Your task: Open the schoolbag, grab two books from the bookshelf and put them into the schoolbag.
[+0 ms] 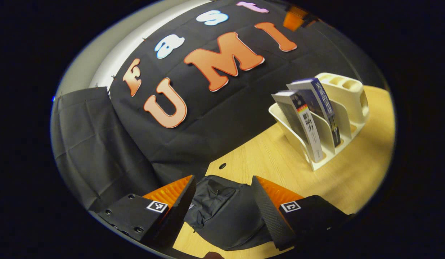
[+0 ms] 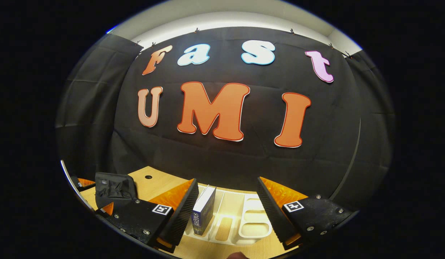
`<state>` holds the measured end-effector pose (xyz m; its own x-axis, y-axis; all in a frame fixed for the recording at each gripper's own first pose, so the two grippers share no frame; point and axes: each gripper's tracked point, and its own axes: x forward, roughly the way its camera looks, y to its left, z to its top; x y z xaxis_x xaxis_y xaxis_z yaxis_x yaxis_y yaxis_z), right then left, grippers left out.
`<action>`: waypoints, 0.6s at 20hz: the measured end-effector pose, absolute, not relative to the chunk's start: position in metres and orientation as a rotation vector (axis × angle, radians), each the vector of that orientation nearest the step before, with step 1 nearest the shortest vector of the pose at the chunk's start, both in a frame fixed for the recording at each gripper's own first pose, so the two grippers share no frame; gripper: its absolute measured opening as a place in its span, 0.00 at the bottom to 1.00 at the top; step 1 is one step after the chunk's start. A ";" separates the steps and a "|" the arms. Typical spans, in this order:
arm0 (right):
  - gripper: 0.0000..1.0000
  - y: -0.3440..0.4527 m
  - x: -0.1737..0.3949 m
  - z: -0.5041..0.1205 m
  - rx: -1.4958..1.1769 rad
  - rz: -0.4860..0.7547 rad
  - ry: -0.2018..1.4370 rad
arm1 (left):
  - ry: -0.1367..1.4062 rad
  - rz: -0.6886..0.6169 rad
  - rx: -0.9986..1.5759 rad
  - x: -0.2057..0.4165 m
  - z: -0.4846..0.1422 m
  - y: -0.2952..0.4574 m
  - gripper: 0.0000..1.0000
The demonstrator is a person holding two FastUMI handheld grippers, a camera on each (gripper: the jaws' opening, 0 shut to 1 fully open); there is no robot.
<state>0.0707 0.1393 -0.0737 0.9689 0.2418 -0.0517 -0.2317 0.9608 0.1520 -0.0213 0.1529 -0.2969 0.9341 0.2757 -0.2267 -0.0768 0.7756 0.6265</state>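
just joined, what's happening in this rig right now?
A person holds a gripper in each hand at a wooden table. The left gripper hangs open over the black schoolbag, not gripping it. The right gripper hangs open above the cream bookshelf, with a blue book between its fingers but not pinched. In the left gripper view, two books stand in the rack, so none is packed yet. Whether the bag is unzipped is hard to tell.

right gripper (image 2: 226, 212) wide open above a cream bookshelf (image 2: 240, 225) on the wooden table (image 2: 150, 183), blue book (image 2: 203, 210) standing in it, black schoolbag (image 2: 112, 189) off to the left
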 end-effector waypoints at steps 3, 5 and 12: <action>0.97 0.136 0.072 -0.079 0.142 0.234 0.082 | 0.382 0.159 0.726 -0.035 -0.337 0.156 0.98; 0.97 0.137 0.073 -0.083 0.139 0.236 0.094 | 0.430 0.144 0.765 -0.042 -0.360 0.160 0.98; 0.97 0.137 0.075 -0.091 0.130 0.234 0.112 | 0.557 0.101 0.849 -0.057 -0.423 0.181 0.97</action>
<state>0.0750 0.1374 -0.0907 0.9667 0.2376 -0.0951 -0.2232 0.9645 0.1413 -0.0574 0.1805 -0.4228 0.8534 0.3007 -0.4258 0.1324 0.6651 0.7349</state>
